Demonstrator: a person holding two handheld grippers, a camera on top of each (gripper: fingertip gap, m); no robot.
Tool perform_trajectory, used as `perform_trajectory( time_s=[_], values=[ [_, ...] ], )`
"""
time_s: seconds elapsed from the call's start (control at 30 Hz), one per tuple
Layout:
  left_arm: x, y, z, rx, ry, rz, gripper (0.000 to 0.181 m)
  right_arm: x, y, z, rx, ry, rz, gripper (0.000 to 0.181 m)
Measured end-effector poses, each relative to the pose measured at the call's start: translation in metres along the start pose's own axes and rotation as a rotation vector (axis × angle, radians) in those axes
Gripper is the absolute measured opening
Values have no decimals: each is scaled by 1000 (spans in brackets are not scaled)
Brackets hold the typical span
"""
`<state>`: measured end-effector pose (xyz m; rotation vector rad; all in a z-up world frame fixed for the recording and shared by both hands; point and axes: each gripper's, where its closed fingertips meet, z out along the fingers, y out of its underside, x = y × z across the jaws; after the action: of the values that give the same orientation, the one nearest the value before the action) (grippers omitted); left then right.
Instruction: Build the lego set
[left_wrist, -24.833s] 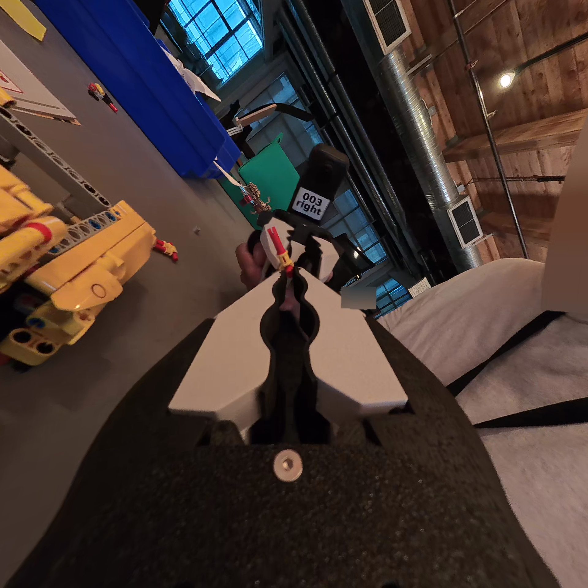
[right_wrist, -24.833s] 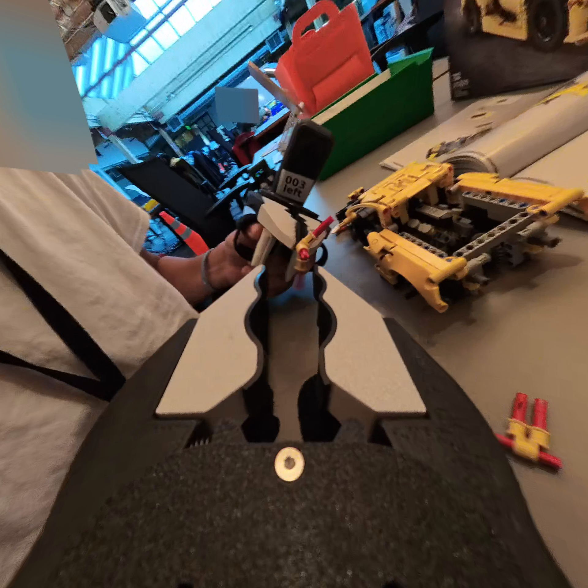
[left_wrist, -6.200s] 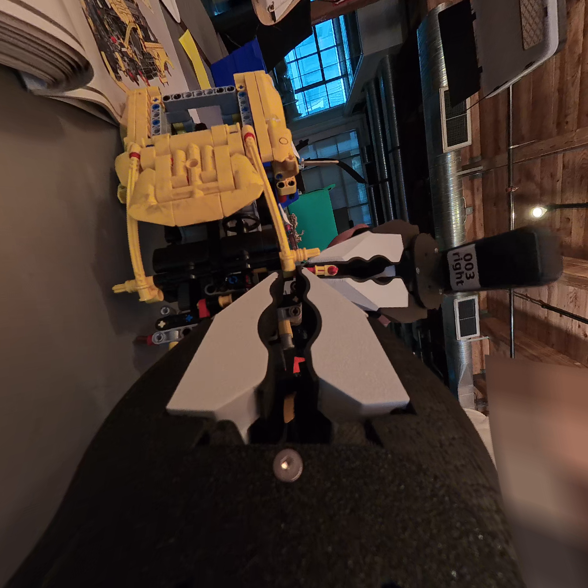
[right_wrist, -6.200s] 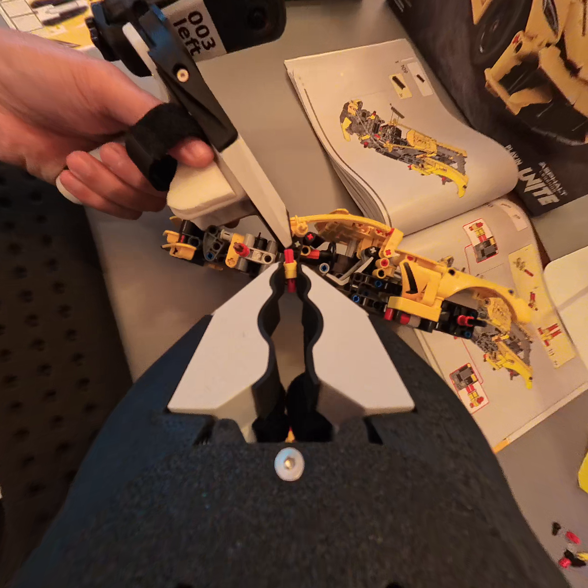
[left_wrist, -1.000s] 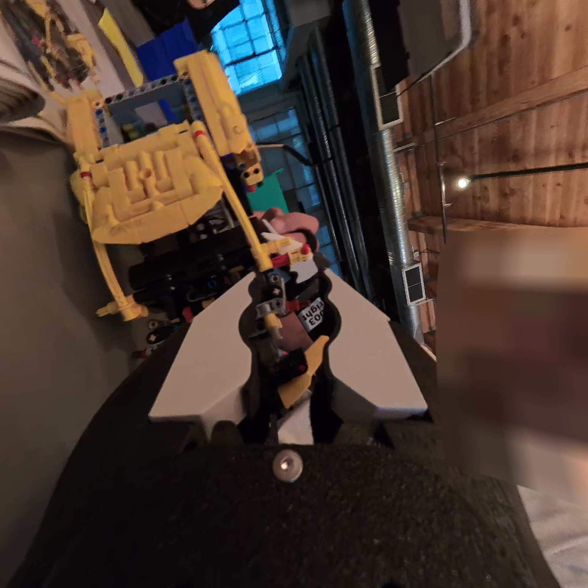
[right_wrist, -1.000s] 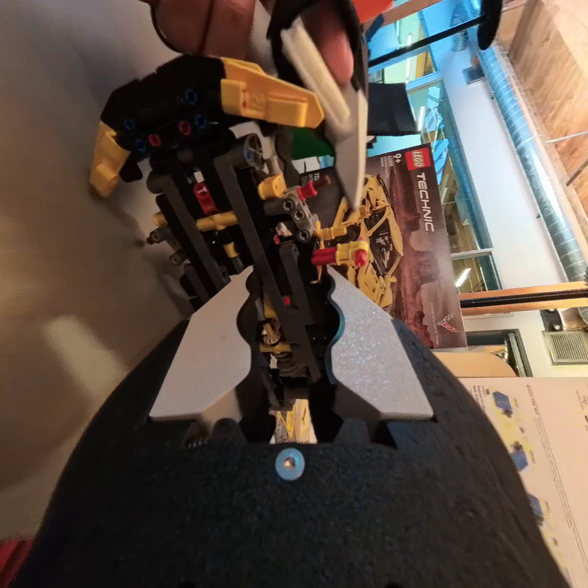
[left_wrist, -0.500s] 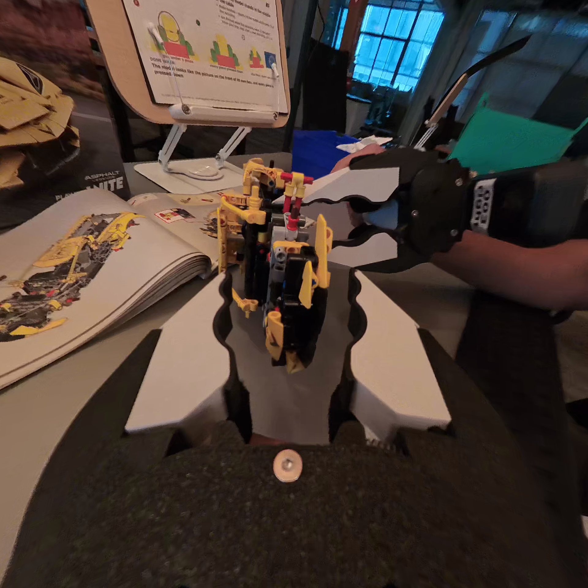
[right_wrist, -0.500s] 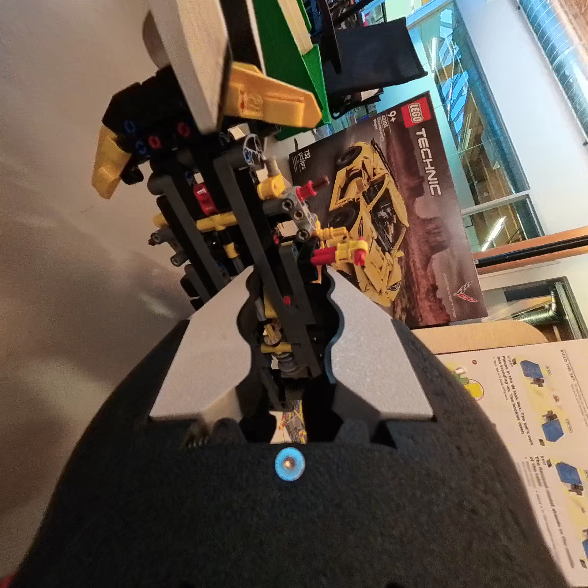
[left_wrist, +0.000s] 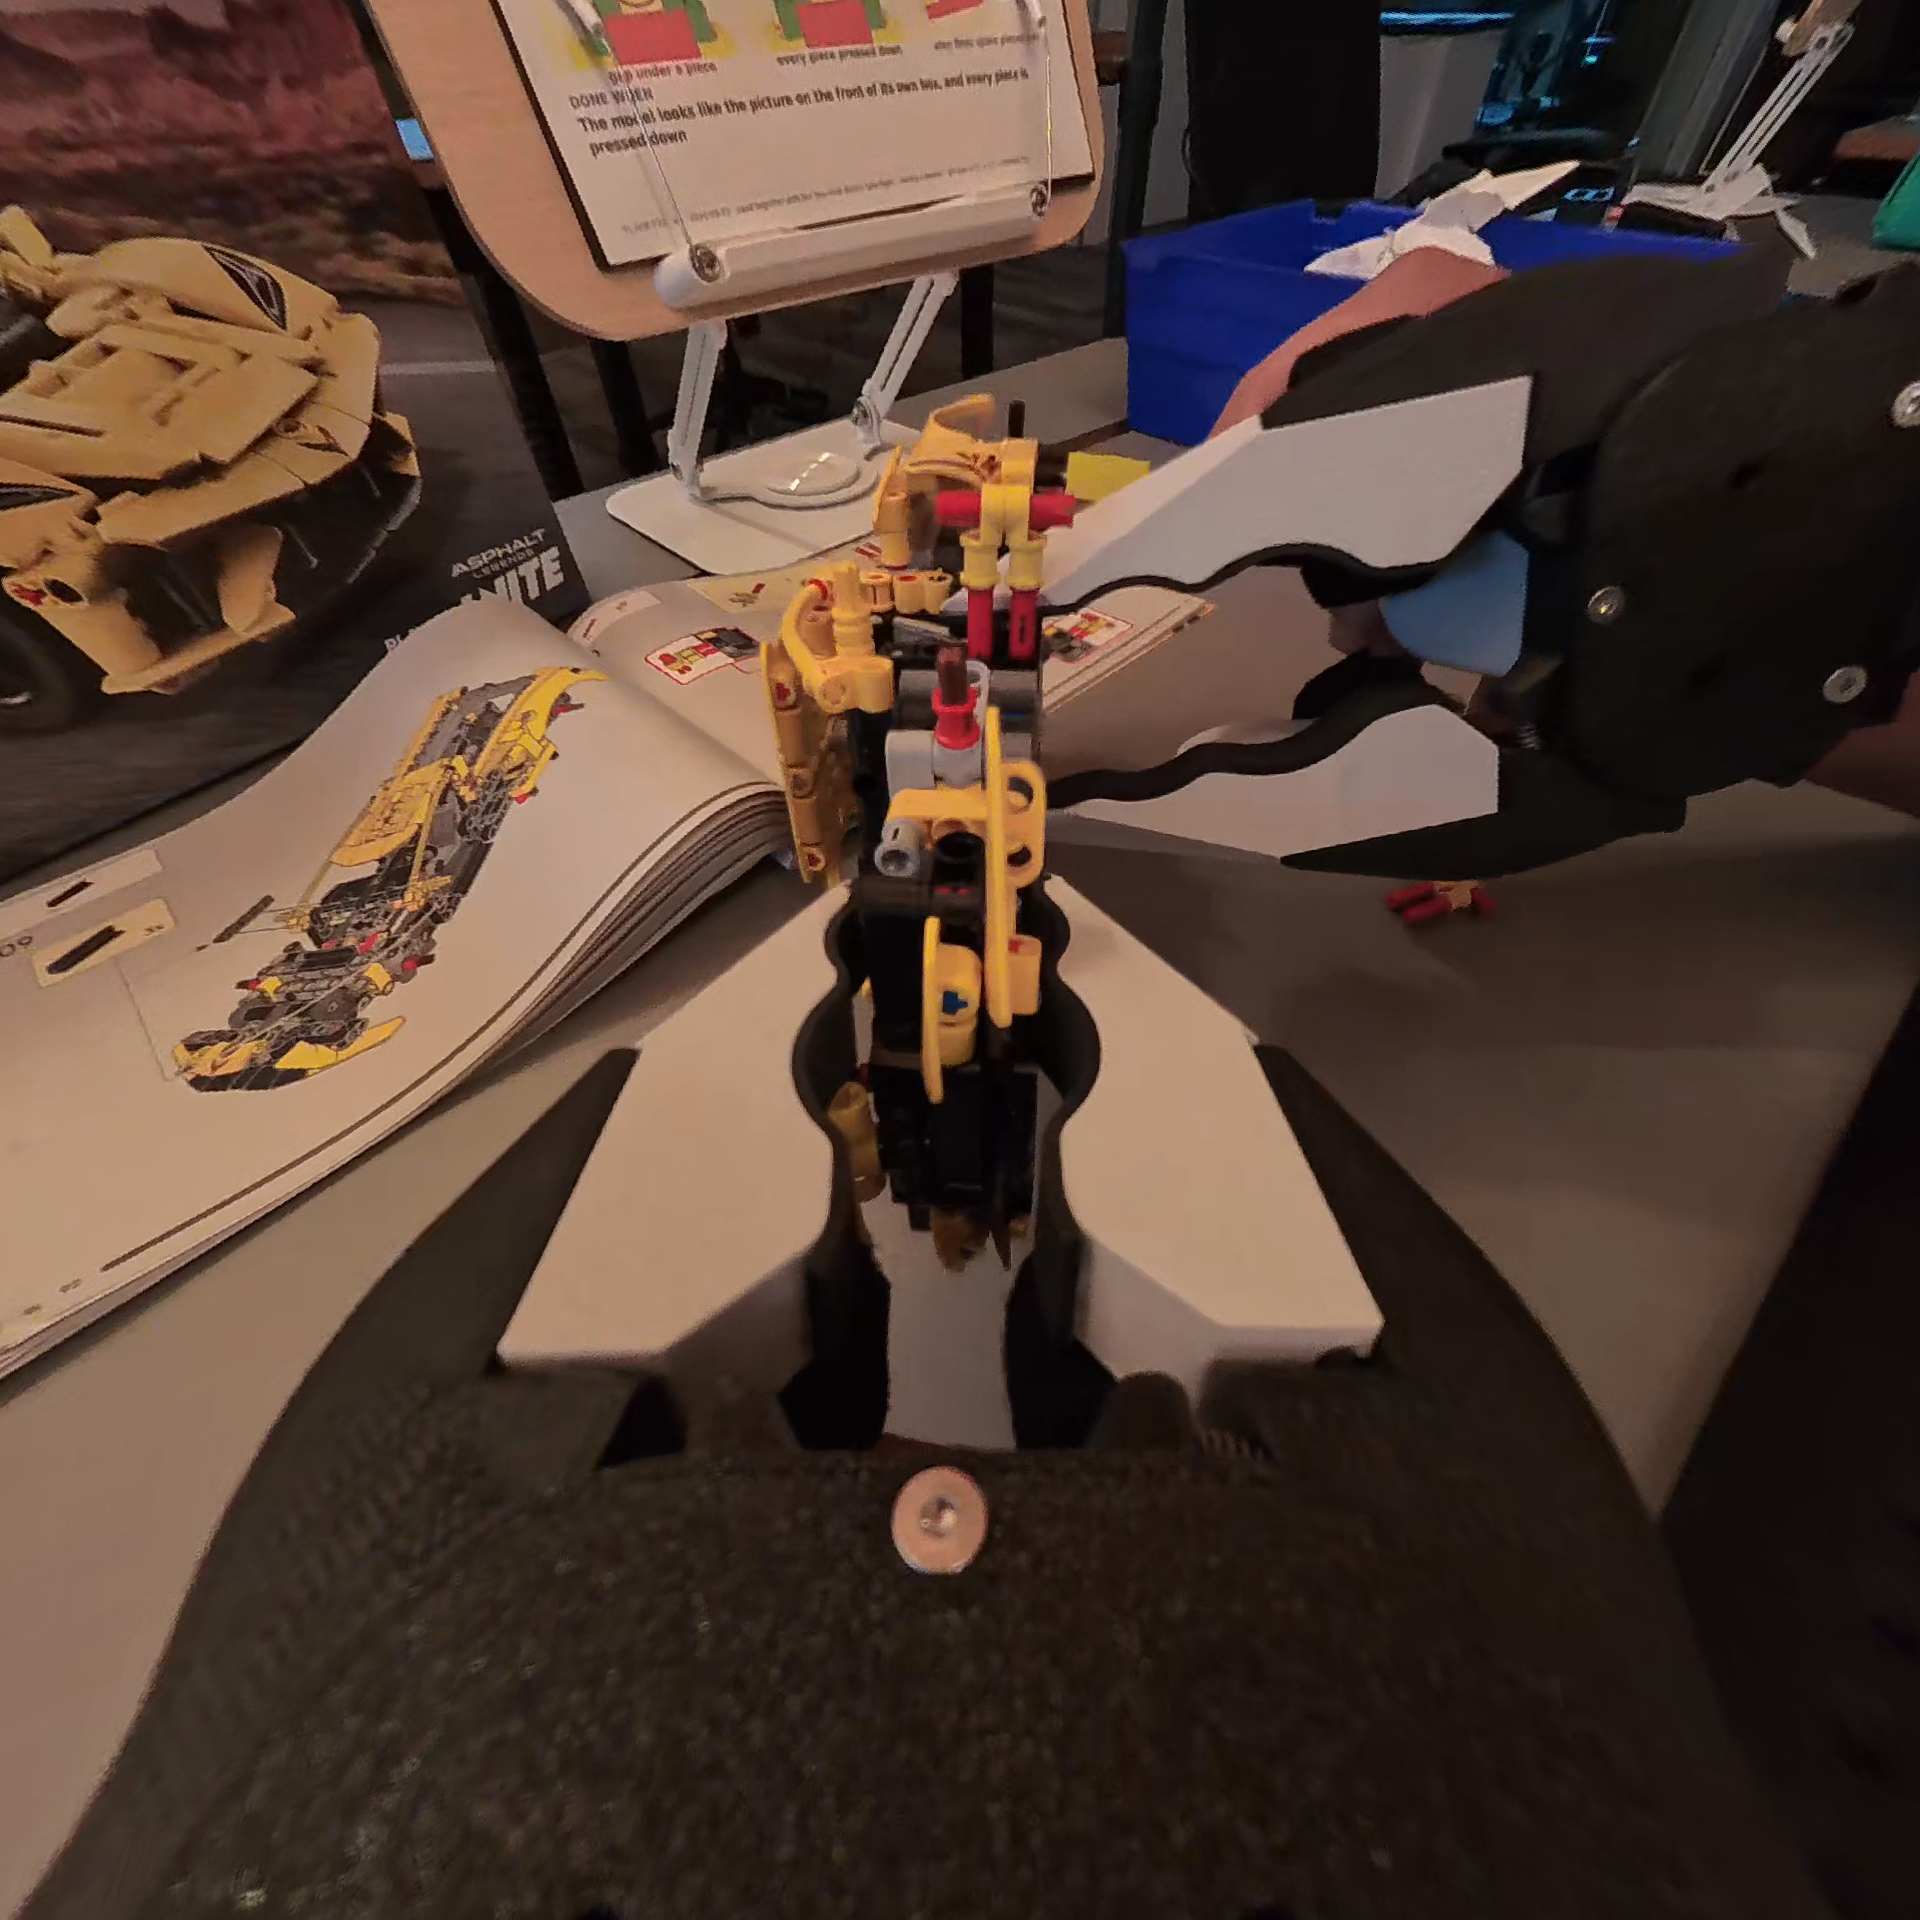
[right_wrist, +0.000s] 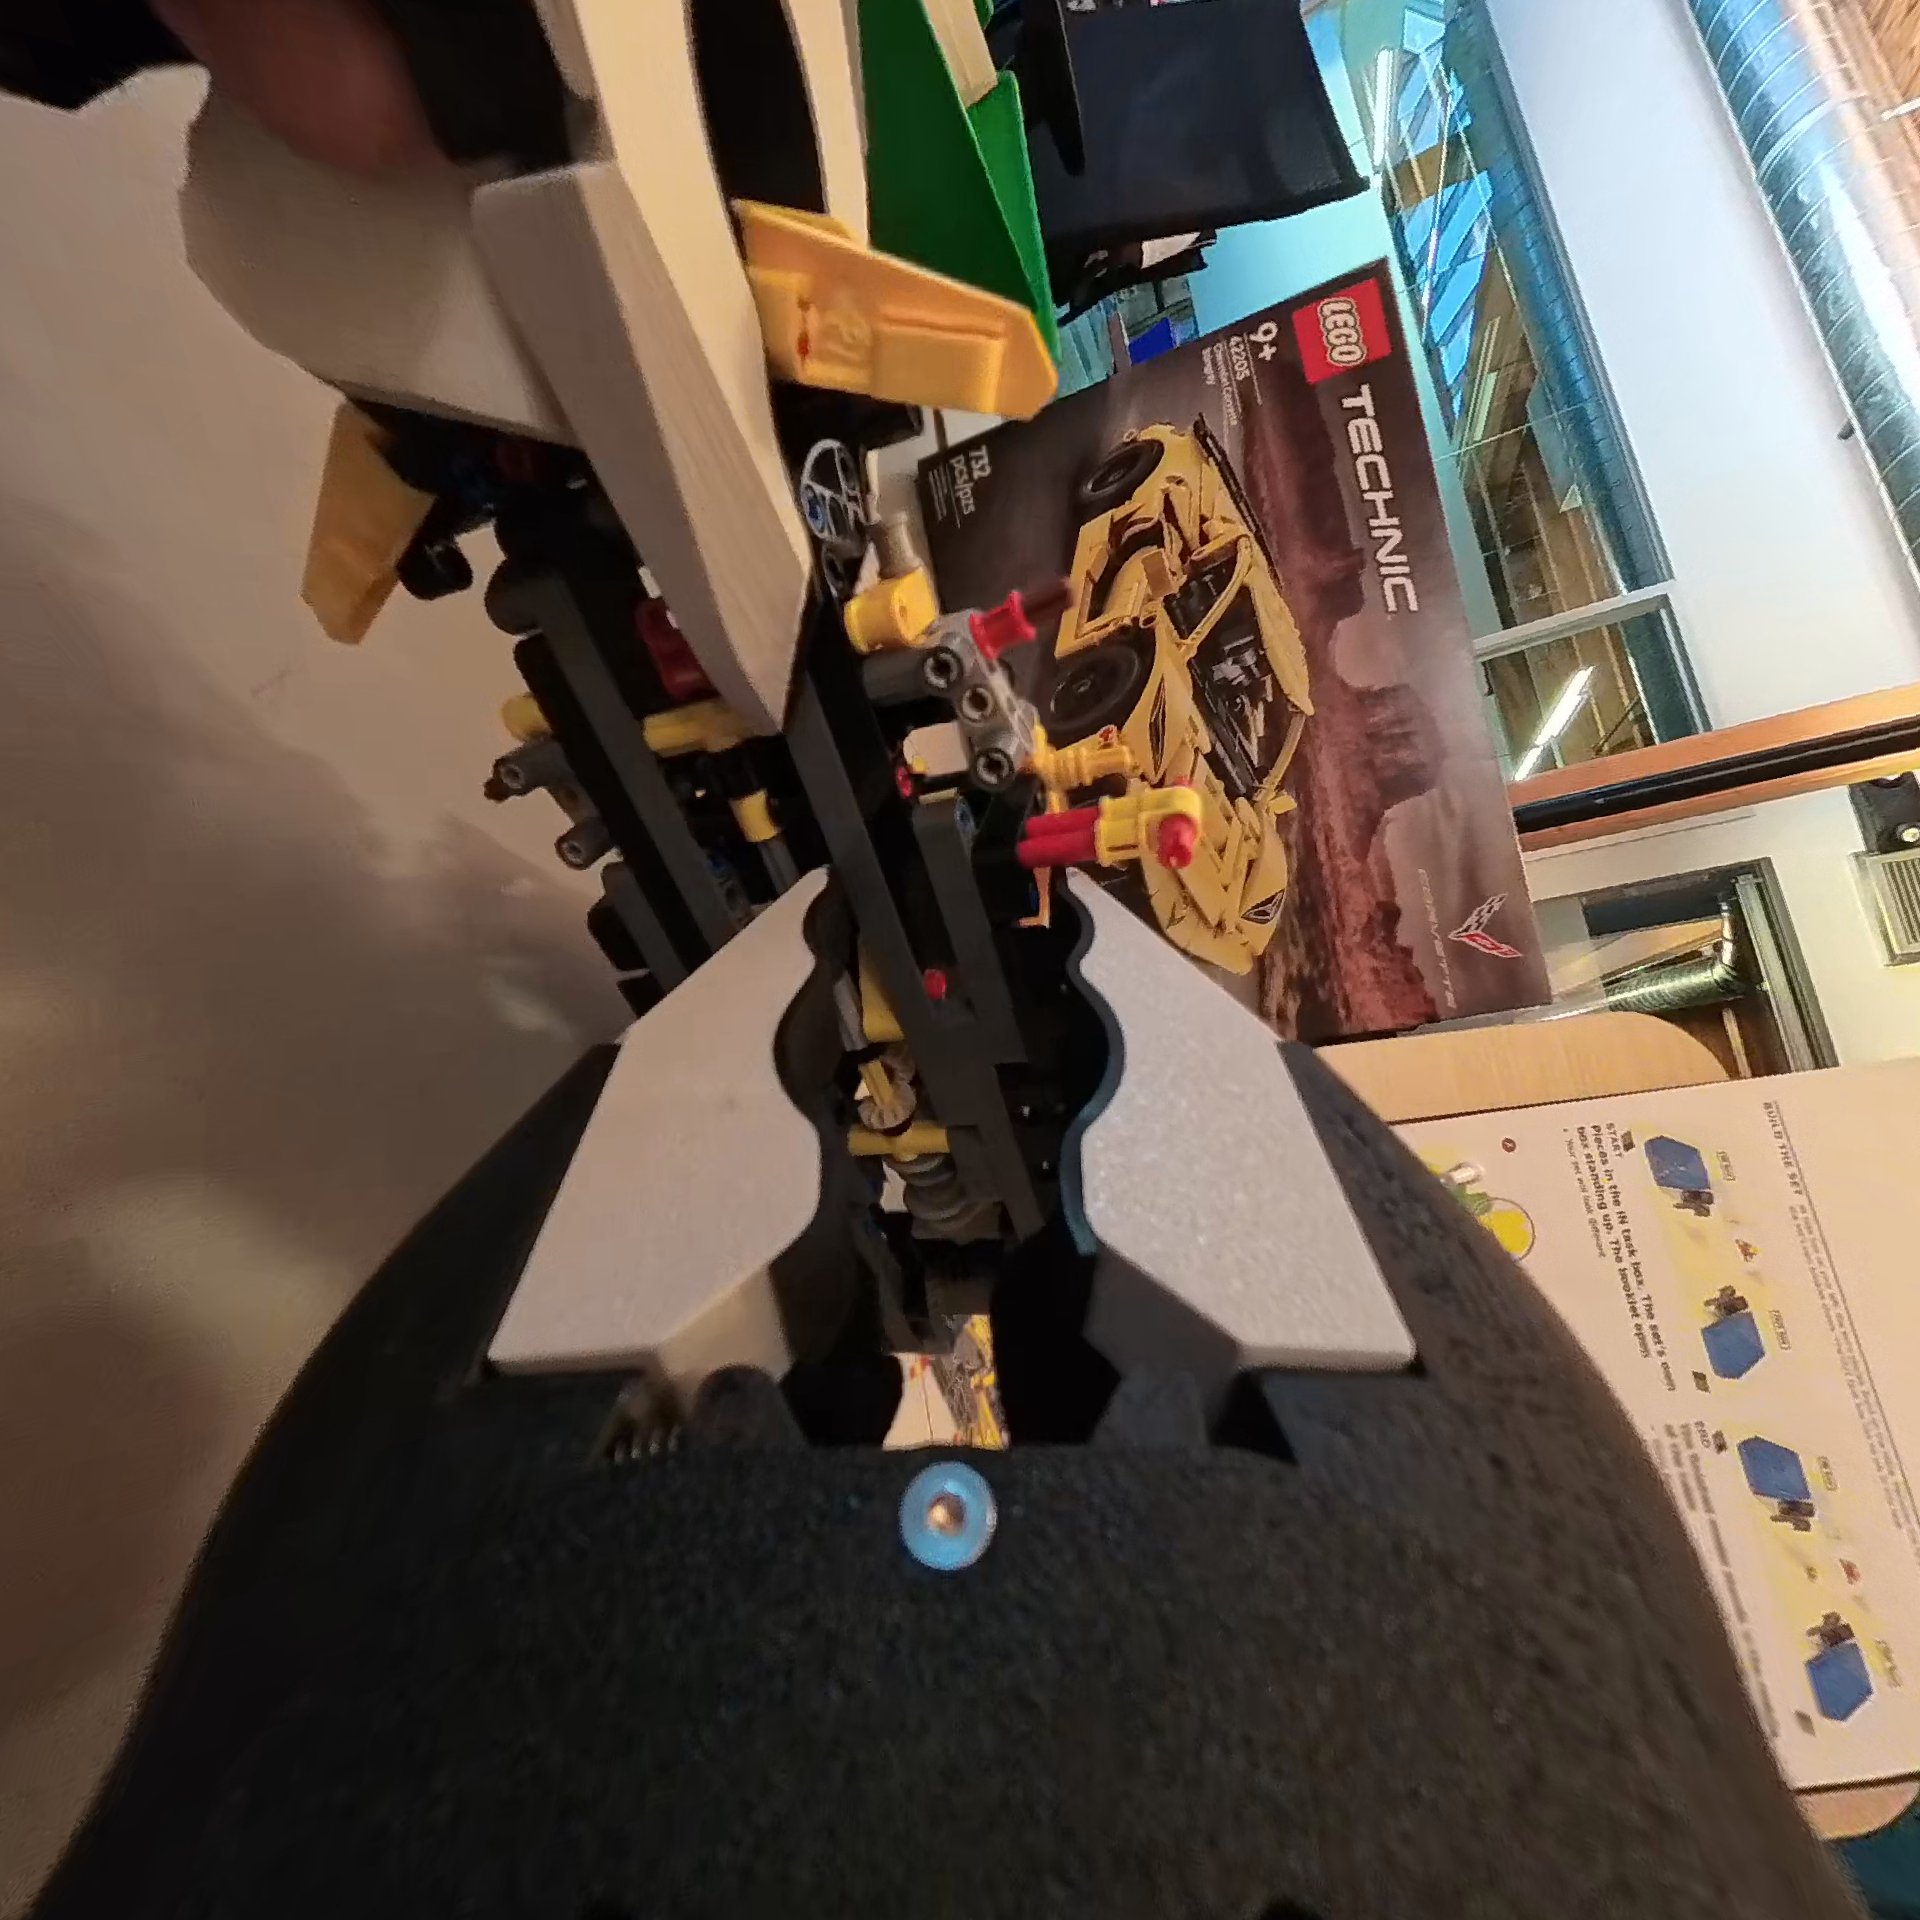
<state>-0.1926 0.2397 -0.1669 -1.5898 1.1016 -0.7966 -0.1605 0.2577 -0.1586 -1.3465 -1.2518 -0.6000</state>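
Note:
The yellow and black lego car model (left_wrist: 956, 831) stands on end above the grey table (left_wrist: 1403, 1060). My left gripper (left_wrist: 945, 914) is closed around its lower end, fingers against both sides. My right gripper (left_wrist: 1049, 696) comes in from the right and clamps the model's upper part. In the right wrist view the model (right_wrist: 914, 935) sits between my right gripper's (right_wrist: 951, 883) jaws, and a left finger (right_wrist: 644, 416) lies across its far end. A red and yellow connector (left_wrist: 1003, 530) sticks out of the model's top; it also shows in the right wrist view (right_wrist: 1122, 831).
An open instruction booklet (left_wrist: 364, 852) lies left of the model, with the set's box (left_wrist: 187, 416) behind it. A sheet on a stand (left_wrist: 810, 125) and a blue bin (left_wrist: 1247, 301) stand at the back. A small red and yellow piece (left_wrist: 1439, 899) lies on the table at right. The tips of one gripper are about 4 centimetres away from the tips of the other.
My left gripper, wide open around the model half a second ago, has moved in and closed on its lower end. My right gripper keeps its hold on the model.

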Motion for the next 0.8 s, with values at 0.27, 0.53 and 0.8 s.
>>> perform_trajectory(
  time_s=[0.27,0.53,0.8],
  values=[
    [-2,-1,1,-13,22,-68,29,4,-2,-13,64,56,-40,54],
    [-6,-3,1,-7,44,-114,28,14,-3,-10,35,-30,-143,69],
    [-8,-3,0,-6,57,-140,28,16,-10,-1,27,-21,-253,62]
  ],
)
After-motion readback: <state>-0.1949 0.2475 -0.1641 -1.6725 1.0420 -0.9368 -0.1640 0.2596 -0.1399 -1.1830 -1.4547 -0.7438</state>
